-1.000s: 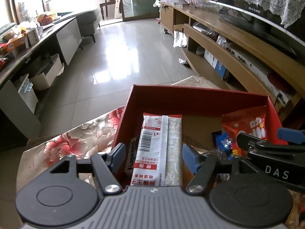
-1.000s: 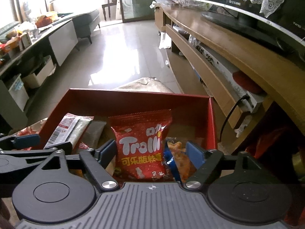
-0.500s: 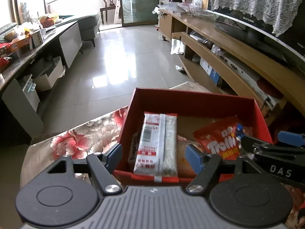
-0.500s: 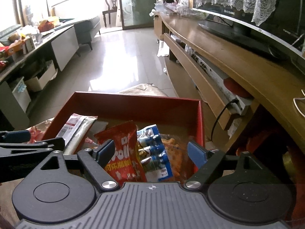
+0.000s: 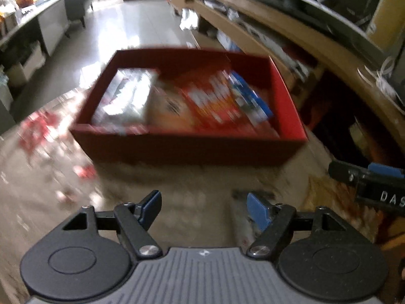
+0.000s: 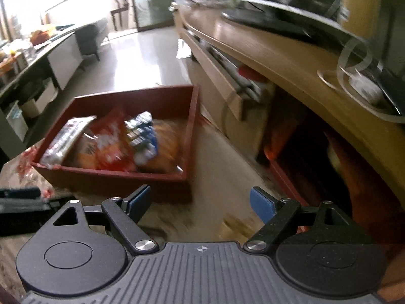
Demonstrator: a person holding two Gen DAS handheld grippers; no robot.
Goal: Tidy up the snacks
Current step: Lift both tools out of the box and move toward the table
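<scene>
A red box (image 5: 187,147) sits on the flowered cloth; it also shows in the right wrist view (image 6: 121,174). Inside lie a white-and-red packet (image 5: 126,98), a red Trolli bag (image 5: 215,101) and a blue pack (image 5: 250,98), with an orange bag (image 6: 162,147) at the right end. Both views are blurred. My left gripper (image 5: 203,205) is open and empty, well back from the box's near wall. My right gripper (image 6: 200,200) is open and empty, back from the box's right near corner. It shows at the left wrist view's right edge (image 5: 367,182).
A long wooden TV cabinet (image 6: 278,58) with open shelves runs along the right, close to the box. The flowered cloth (image 5: 50,152) covers the table to the left. A grey counter (image 6: 50,58) and shiny tiled floor (image 5: 131,25) lie beyond.
Both grippers have pulled back and up out of the box. The white-and-red packet and the Trolli bag, earlier between the fingers, now lie in the box.
</scene>
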